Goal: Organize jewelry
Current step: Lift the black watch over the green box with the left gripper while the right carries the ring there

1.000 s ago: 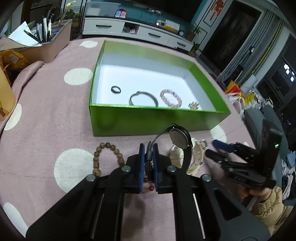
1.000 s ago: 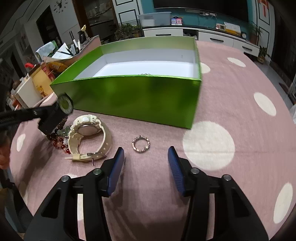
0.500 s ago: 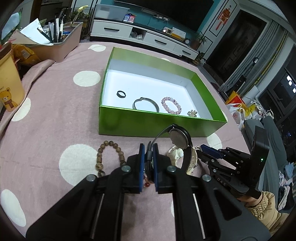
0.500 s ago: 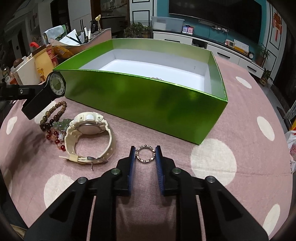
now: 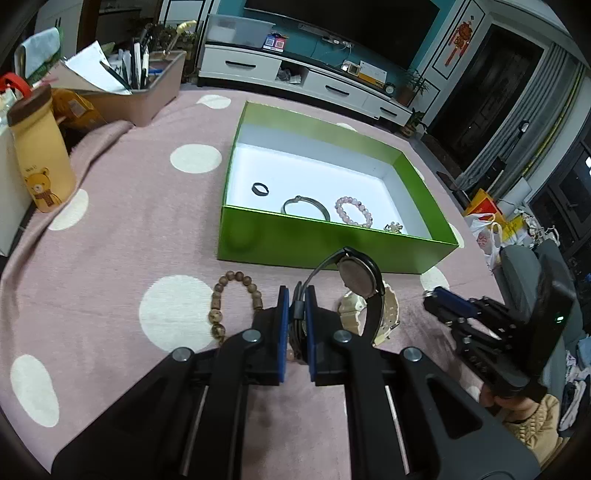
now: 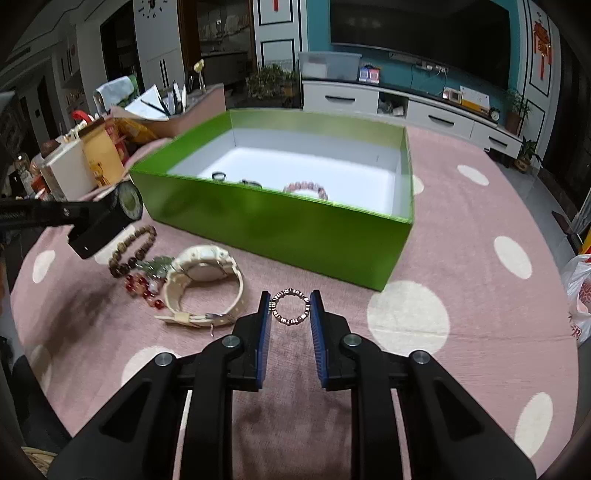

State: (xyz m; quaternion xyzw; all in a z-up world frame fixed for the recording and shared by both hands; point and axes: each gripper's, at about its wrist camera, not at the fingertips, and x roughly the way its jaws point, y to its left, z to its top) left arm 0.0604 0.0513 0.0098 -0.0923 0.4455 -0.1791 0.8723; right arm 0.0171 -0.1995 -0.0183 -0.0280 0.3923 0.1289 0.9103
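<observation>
Now | box [image 5: 325,243]: four pieces | left claw [image 5: 295,314] clamps black watch [image 5: 358,280] | right claw [image 6: 290,314] pinches ring [image 6: 290,307]

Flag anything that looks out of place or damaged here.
Nothing looks damaged. Loose pieces lie in a tangle outside the green box: the cream watch on its side, red beads spilling under it beside the brown bracelet.

A teal wall [image 6: 317,40] carries a dark television [image 6: 417,29] above a long white drawer cabinet [image 6: 406,103] — grey curtains [image 5: 517,122] hang beyond the table's right edge.
</observation>
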